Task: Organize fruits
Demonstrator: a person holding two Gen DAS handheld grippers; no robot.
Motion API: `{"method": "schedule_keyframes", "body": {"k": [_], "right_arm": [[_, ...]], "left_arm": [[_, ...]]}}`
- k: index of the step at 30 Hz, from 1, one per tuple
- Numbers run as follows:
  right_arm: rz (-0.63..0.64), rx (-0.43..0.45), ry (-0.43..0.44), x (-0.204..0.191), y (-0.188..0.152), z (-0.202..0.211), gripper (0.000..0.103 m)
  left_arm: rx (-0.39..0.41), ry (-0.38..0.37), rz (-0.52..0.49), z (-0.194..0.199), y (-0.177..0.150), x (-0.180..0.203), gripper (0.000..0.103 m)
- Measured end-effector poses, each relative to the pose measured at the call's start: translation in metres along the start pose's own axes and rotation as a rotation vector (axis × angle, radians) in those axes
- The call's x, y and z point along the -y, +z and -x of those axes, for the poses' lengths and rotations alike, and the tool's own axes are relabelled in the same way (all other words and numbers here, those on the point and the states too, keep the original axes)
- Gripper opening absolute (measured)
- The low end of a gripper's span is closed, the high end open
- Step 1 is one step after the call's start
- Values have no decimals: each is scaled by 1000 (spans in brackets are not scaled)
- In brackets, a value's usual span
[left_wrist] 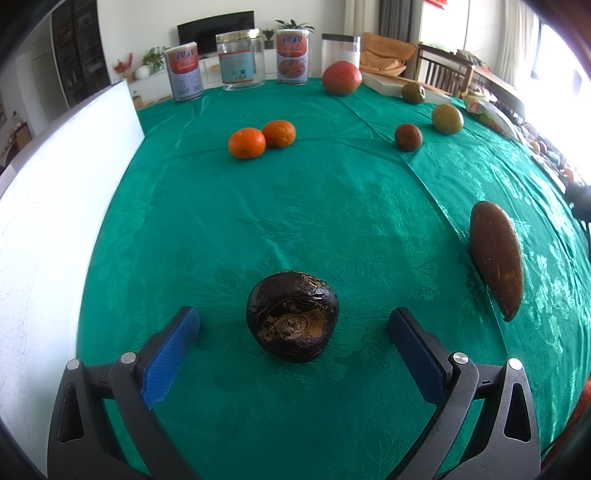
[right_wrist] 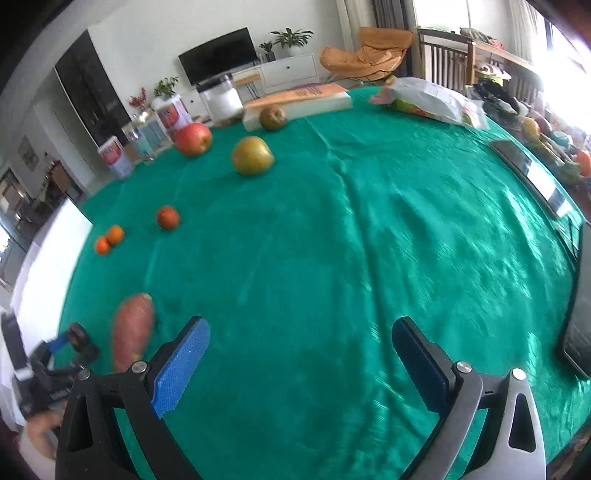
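My left gripper (left_wrist: 293, 319) has its jaws wide around the dark wrinkled fruit (left_wrist: 291, 315) near the counter's (left_wrist: 332, 206) front edge, not touching; right gripper (right_wrist: 301, 332) jaws wide, empty.

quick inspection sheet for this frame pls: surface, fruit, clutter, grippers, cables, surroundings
Surface: green tablecloth, creased, with a fold line on the right.
Job's things: dark wrinkled fruit between the open fingers of the left gripper, untouched; two oranges side by side; red apple; sweet potato lying flat; green-yellow fruit.
Clutter: tins and jars along the far edge; book; plastic bag.
Grippers: right gripper open over bare cloth, image blurred.
Cables: nothing seen.
Surroundings: living room, television, potted plants, orange chair.
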State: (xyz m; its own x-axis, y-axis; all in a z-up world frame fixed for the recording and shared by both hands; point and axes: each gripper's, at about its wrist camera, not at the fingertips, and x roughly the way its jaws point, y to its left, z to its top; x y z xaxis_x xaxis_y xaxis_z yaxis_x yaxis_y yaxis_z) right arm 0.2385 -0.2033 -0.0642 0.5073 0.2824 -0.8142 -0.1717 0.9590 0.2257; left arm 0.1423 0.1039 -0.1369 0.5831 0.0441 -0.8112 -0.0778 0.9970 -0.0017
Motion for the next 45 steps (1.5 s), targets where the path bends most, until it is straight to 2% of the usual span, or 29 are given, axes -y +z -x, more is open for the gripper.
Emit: {"method": "schedule_keyframes", "body": {"k": [2,5,8,10,11,12,14,17,18,19,21,23,28,29,32,33,36,40,45], "right_arm": [[45,-44,47,-35,26,-24,96],[105,-127,83,-81,52,-73,72],[153,-143,85,-116,64,-108,68],[187,-159,57,-132,66,-128,67],[208,-180,34,-137,66,-139,61],[228,-205,7,-141,65,-147,44],[249,-181,-48,-141,63,-149,21],[196,-154,6,-129,58,-132,16],[186,-137,13,-124,54,-122,2],[169,-124,29,-118,51,-112,0],[138,-100,67,-108,43,-91,0],[135,-92,65,-100,37,-77,0],[58,-116,98,-72,31,-67,2],[31,-115,102,-64,31,-65,6],[-49,-90,131,-45,33,-56,39],[-70,-78,133,-39,35,-53,43],[-101,-74,148,-34,45,-53,43],[-29,-111,158,-60,59,-72,43],[46,-133,114,-94,83,-112,43]], "left_arm": [[0,-1,0,0,0,0,102],[0,-1,0,0,0,0,102],[0,-1,0,0,0,0,102],[0,-1,0,0,0,0,102],[0,-1,0,0,0,0,102],[0,-1,0,0,0,0,102],[0,-1,0,0,0,0,102],[0,-1,0,0,0,0,102],[0,-1,0,0,0,0,102],[0,-1,0,0,0,0,102],[0,-3,1,0,0,0,102],[-1,-7,1,-1,0,1,102],[0,-15,2,0,-1,2,102],[0,-14,1,-1,-1,2,102],[-1,-10,-2,-1,-1,3,102],[-1,-10,-2,-1,-1,2,102],[-1,-11,-2,-1,-1,2,102],[1,-22,4,-1,-1,1,102],[-21,-173,96,11,1,-23,101]]}}
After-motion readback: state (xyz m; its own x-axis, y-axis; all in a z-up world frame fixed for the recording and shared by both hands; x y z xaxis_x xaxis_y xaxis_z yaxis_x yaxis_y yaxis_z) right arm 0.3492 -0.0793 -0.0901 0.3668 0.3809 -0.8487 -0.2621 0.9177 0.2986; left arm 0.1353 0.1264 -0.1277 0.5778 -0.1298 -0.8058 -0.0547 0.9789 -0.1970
